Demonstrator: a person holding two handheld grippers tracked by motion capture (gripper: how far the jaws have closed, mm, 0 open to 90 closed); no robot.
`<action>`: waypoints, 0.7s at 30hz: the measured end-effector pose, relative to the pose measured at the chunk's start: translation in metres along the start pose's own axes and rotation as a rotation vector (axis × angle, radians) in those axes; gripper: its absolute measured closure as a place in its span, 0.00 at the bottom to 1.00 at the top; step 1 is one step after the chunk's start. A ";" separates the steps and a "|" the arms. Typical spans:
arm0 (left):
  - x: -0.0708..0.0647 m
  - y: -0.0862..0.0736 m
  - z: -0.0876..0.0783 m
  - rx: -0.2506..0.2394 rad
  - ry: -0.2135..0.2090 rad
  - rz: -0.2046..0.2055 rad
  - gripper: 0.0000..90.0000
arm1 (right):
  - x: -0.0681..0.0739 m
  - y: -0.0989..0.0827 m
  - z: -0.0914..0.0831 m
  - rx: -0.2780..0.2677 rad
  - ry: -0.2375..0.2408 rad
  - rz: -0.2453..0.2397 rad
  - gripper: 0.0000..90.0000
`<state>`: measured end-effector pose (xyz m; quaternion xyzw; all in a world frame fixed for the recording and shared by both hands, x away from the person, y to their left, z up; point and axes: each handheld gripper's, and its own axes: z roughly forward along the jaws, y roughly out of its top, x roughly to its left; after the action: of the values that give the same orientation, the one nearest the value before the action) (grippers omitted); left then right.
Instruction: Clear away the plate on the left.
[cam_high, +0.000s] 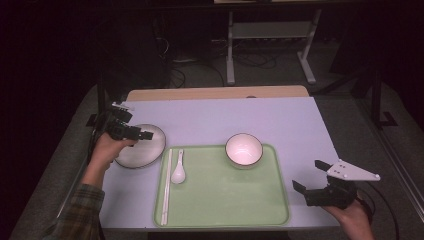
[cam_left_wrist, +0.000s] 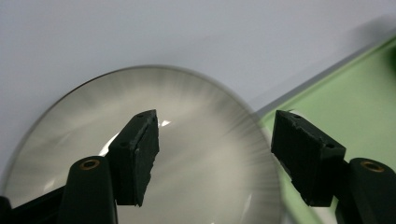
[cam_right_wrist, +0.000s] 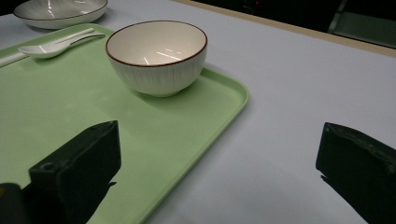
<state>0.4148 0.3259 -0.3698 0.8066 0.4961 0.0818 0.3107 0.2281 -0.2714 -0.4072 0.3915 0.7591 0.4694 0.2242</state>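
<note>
Right gripper (cam_high: 306, 176) waits with jaws wide and empty beside the green tray (cam_high: 225, 200). Left gripper (cam_high: 145, 135) hovers, jaws wide, over the grey plate (cam_high: 150, 150) left of the tray; closing off-rim could skid it along the surface

Green plaid sleeve (cam_high: 75, 212), black grippers with blocky jaws, brass screws, grey three-cornered plate (cam_high: 352, 171)

glossy glazed ceramic plate (cam_left_wrist: 196, 154), glossy ceramic bowl (cam_right_wrist: 156, 56), smooth matt plastic tray (cam_high: 225, 200)
</note>
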 end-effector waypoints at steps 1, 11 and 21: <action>0.000 0.000 0.000 0.000 0.000 0.000 0.36 | 0.000 0.000 0.000 0.000 0.000 0.000 0.00; 0.052 -0.025 -0.015 0.047 0.120 -0.116 0.40 | -0.001 -0.001 0.001 0.008 -0.006 0.000 0.00; 0.077 -0.043 -0.008 0.125 0.098 -0.196 0.59 | -0.001 -0.001 0.002 0.013 -0.006 0.002 0.00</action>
<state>0.4175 0.4087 -0.4016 0.7672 0.5912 0.0591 0.2416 0.2298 -0.2712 -0.4091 0.3951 0.7609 0.4637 0.2233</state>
